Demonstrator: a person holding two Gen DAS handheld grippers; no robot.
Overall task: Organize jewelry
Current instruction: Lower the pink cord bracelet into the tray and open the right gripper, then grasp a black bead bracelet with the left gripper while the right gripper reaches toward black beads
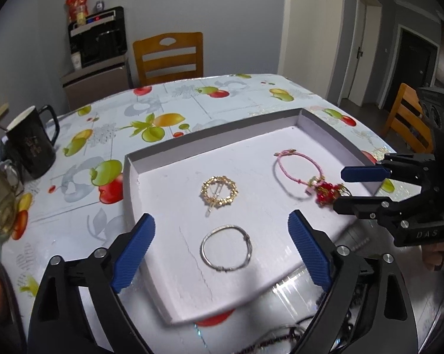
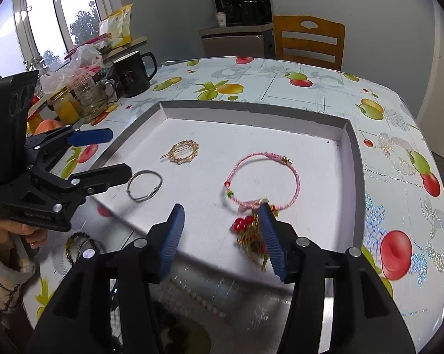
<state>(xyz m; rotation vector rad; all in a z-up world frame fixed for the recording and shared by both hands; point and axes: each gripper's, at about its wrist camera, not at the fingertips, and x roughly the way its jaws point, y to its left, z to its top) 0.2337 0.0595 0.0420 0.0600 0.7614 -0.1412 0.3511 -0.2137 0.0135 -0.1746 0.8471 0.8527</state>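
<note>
A shallow white tray (image 1: 151, 165) (image 2: 251, 109) lies on the fruit-print table. In it lie a gold wreath hair clip (image 1: 219, 192) (image 2: 183, 151), a silver bangle (image 1: 226, 247) (image 2: 143, 185) and a pink cord bracelet (image 1: 298, 174) (image 2: 263, 180) with red bead charms (image 1: 328, 191) (image 2: 245, 224). My left gripper (image 1: 222, 250) (image 2: 109, 153) is open, its jaws either side of the silver bangle, above it. My right gripper (image 2: 222, 236) (image 1: 343, 185) is open, empty, at the red charms.
A black mug (image 1: 30, 144) (image 2: 133, 73), glass jars (image 2: 89, 94) and a plastic bag (image 2: 74, 65) stand at the table's left. More jewelry, a dark beaded bracelet (image 2: 77, 244) and a pearl strand (image 2: 198, 295), lies in front of the tray. Wooden chairs (image 1: 170, 57) stand beyond the table.
</note>
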